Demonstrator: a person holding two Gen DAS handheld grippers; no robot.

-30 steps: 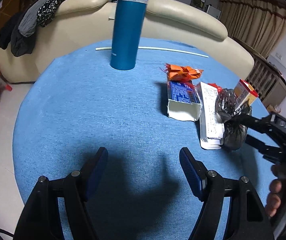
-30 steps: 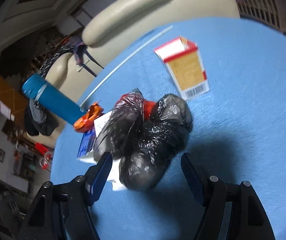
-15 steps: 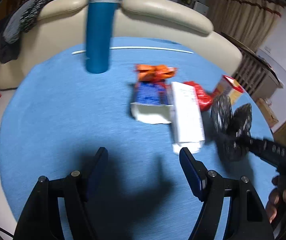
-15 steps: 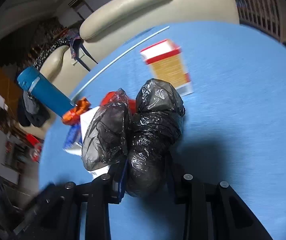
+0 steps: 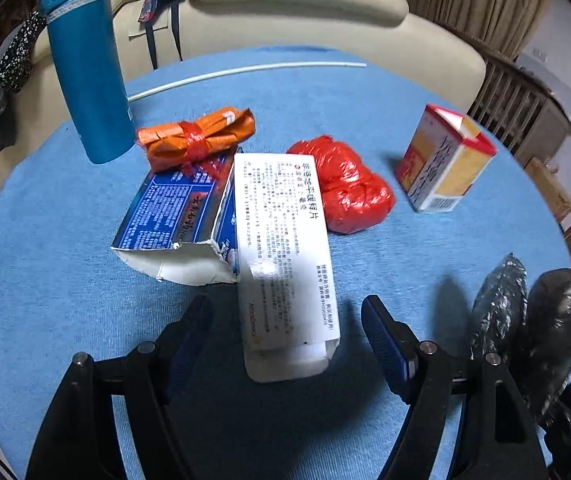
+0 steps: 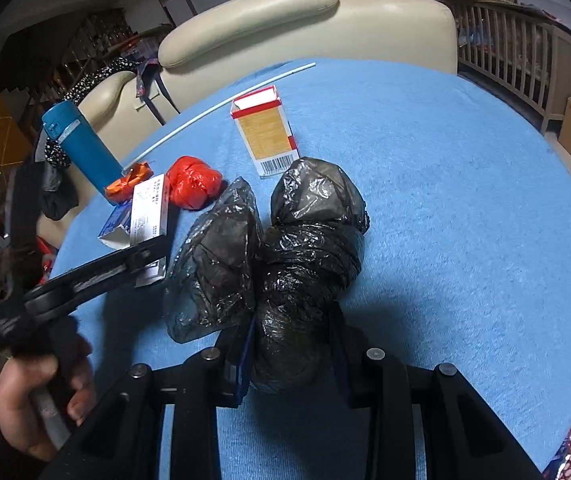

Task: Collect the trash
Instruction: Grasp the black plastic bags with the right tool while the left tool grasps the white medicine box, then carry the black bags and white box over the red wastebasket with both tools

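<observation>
My right gripper [image 6: 289, 356] has its jaws clamped on the lower end of a crinkled black plastic bag bundle [image 6: 301, 272], a glossy knotted lump with a greyer, half-see-through lobe on its left, resting on the blue tablecloth [image 6: 465, 208]. My left gripper [image 5: 285, 340] is spread wide, one finger on either side of the near end of a white medicine carton [image 5: 283, 252] lying flat; its face is dense with Chinese print and a small "AstraZeneca" mark near the torn flap. Touching its left side is a torn blue carton [image 5: 173, 220], its text too fine for me to read. Behind them lie an orange wrapper tied in a bundle [image 5: 195, 138] and a crumpled red plastic bag [image 5: 345, 184]. A red-and-yellow box [image 5: 443, 160] with a barcode stands to the right, and a blue flask [image 5: 85, 68] is upright on the left.
</observation>
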